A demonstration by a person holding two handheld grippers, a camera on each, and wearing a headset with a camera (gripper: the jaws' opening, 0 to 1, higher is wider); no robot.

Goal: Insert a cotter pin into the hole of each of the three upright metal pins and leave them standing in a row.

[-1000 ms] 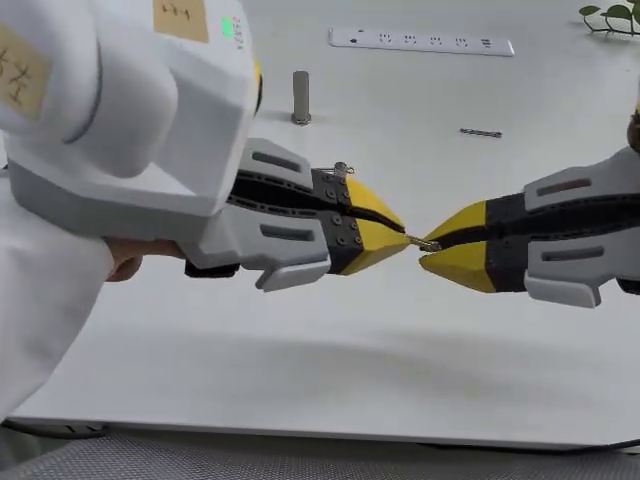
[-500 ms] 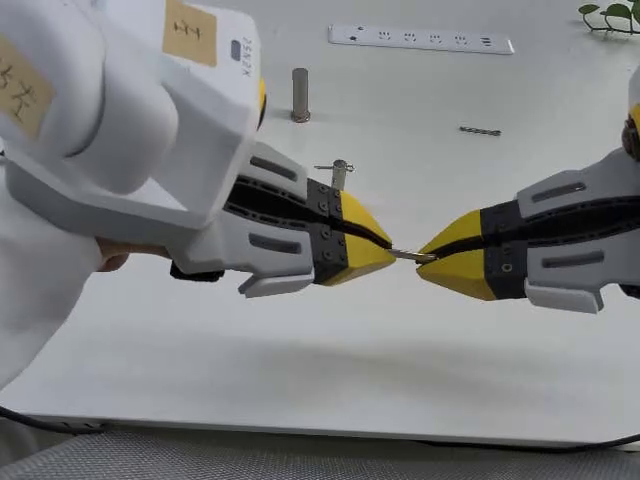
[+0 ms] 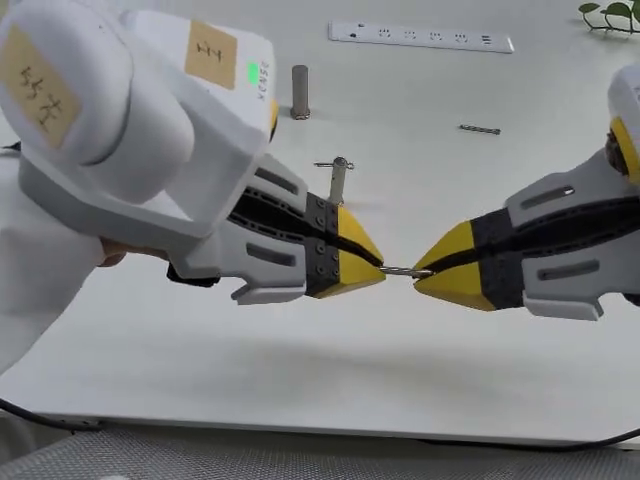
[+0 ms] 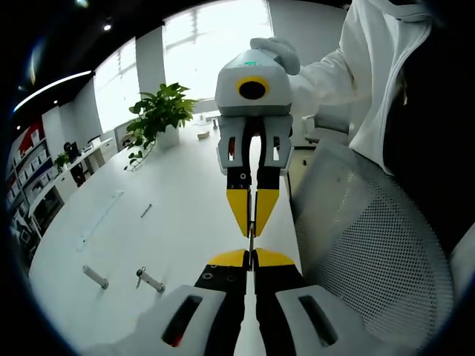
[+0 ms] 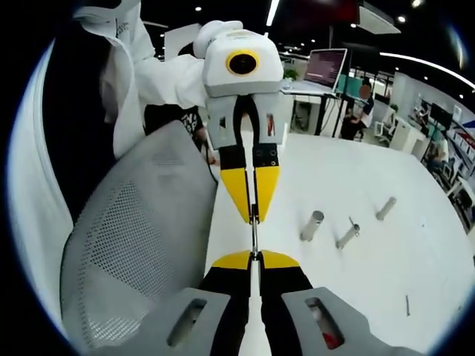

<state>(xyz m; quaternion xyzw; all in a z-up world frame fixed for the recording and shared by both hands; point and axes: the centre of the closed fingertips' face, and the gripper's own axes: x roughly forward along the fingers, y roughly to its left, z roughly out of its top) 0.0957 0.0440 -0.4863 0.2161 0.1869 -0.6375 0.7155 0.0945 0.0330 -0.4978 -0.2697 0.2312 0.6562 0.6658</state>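
Note:
A thin cotter pin (image 3: pixel 400 271) spans the short gap between my two gripper tips, level above the white table (image 3: pixel 300 360). My left gripper (image 3: pixel 381 270) is shut on its left end and my right gripper (image 3: pixel 416 274) is shut on its right end. In the left gripper view my own tips (image 4: pixel 252 256) meet the cotter pin (image 4: pixel 251 243). The right gripper view shows the same cotter pin (image 5: pixel 254 236). One upright metal pin (image 3: pixel 338 182) carries a cotter pin through its top. A plain upright pin (image 3: pixel 300 95) stands farther back. Another plain pin (image 5: pixel 312 226) stands close to the left gripper.
A loose cotter pin (image 3: pixel 480 131) lies at the back right of the table. A white power strip (image 3: pixel 420 41) runs along the far edge. A mesh chair back (image 5: pixel 133 245) is at the near table edge. A potted plant (image 4: pixel 157 119) stands at the table's far end.
The two gripper tips have drawn a little apart and sunk slightly, so more of the cotter pin shows between them. The upright pin with its cotter pin has come out from behind the left gripper.

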